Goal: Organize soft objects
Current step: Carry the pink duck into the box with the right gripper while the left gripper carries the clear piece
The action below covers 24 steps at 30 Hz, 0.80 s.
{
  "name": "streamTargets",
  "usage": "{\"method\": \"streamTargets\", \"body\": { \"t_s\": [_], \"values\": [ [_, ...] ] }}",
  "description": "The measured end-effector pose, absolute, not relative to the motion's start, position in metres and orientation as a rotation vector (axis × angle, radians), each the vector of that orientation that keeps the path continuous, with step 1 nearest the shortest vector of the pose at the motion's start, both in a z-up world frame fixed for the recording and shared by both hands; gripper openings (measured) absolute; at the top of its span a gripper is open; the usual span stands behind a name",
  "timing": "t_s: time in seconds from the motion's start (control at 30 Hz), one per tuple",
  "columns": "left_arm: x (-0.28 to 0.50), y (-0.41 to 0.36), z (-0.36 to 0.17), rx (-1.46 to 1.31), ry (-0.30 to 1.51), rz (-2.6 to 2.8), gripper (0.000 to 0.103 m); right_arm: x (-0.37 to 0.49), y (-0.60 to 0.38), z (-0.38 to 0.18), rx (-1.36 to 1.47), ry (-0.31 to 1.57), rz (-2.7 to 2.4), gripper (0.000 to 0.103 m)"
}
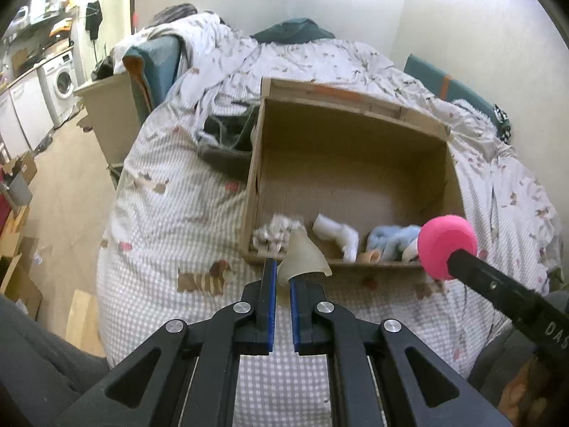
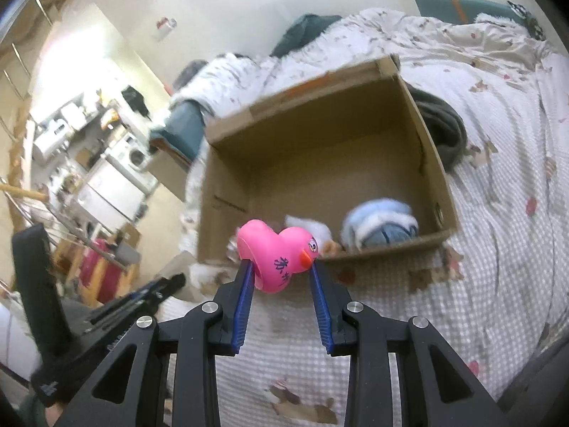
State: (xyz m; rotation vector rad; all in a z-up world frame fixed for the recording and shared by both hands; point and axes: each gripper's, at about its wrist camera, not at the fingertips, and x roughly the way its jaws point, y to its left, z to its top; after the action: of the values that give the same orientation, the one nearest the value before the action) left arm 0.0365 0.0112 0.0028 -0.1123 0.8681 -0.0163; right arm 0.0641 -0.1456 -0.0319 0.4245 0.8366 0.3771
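A cardboard box [image 1: 355, 117] lies open on the bed and holds a white fluffy piece [image 1: 272, 233], a white sock-like item [image 1: 338, 233] and a light blue plush [image 1: 391, 240]. My left gripper [image 1: 281, 272] is shut on a pale translucent soft piece [image 1: 304, 254], just in front of the box's near wall. In the right wrist view my right gripper [image 2: 281, 267] is shut on a pink rubber duck [image 2: 275, 249], held before the box [image 2: 320, 114]. The duck [image 1: 446, 245] also shows at the right of the left view, gripped by the right gripper's black fingers [image 1: 498, 284].
The bed wears a checked quilt [image 1: 170, 220] printed with dogs. Dark clothing [image 1: 227, 135] lies left of the box, and teal cushions [image 1: 153, 67] sit at the bed's far side. Left of the bed are bare floor [image 1: 67, 192], a washing machine [image 1: 62, 82] and cluttered shelves.
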Motion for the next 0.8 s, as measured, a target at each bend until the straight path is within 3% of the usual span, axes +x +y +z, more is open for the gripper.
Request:
{"method": "streamTargets", "body": {
  "t_s": [0.37,0.57,0.8],
  "values": [
    [0.082,0.011,0.031,-0.077,0.819,-0.041,0.007,0.106,-0.159,0.008,0.346,0.759,0.392,0.034],
    [0.113,-0.001,0.028,-0.011,0.809,-0.07,0.007,0.13,-0.157,-0.004,0.265,0.785,0.377,0.034],
    [0.127,-0.002,-0.01,-0.03,0.842,-0.108,0.007,0.141,-0.158,-0.034,0.259,0.871,0.33,0.034]
  ]
}}
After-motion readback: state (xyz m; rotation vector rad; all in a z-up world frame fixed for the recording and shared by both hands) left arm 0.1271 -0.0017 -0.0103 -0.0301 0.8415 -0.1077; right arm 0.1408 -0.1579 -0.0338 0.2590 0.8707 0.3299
